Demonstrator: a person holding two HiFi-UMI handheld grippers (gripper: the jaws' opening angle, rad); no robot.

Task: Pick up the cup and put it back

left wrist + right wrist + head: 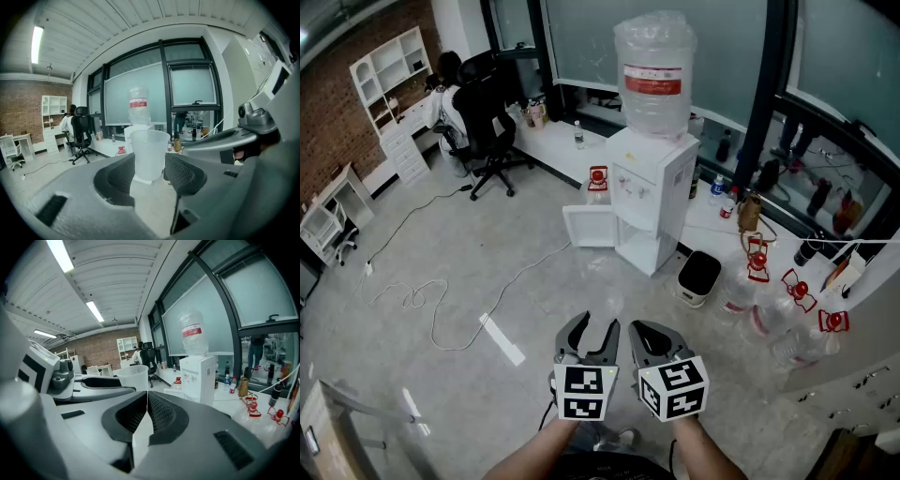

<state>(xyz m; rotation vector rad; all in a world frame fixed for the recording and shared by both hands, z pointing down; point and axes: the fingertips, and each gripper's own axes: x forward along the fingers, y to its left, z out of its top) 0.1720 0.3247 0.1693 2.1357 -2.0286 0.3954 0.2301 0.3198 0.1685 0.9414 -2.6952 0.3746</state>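
As I count them, I have one cup (150, 154), one water dispenser (654, 192) and two grippers. My left gripper (592, 325) is clamped on the cup, which stands upright between its pads, off the floor. My right gripper (641, 330) sits just beside it, jaws together and empty. Both tip slightly downward.

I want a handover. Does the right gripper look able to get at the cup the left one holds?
Probably yes, at the rim: the cup stands clear above the left gripper's jaws, beside the right gripper, whose shut jaws must open first.
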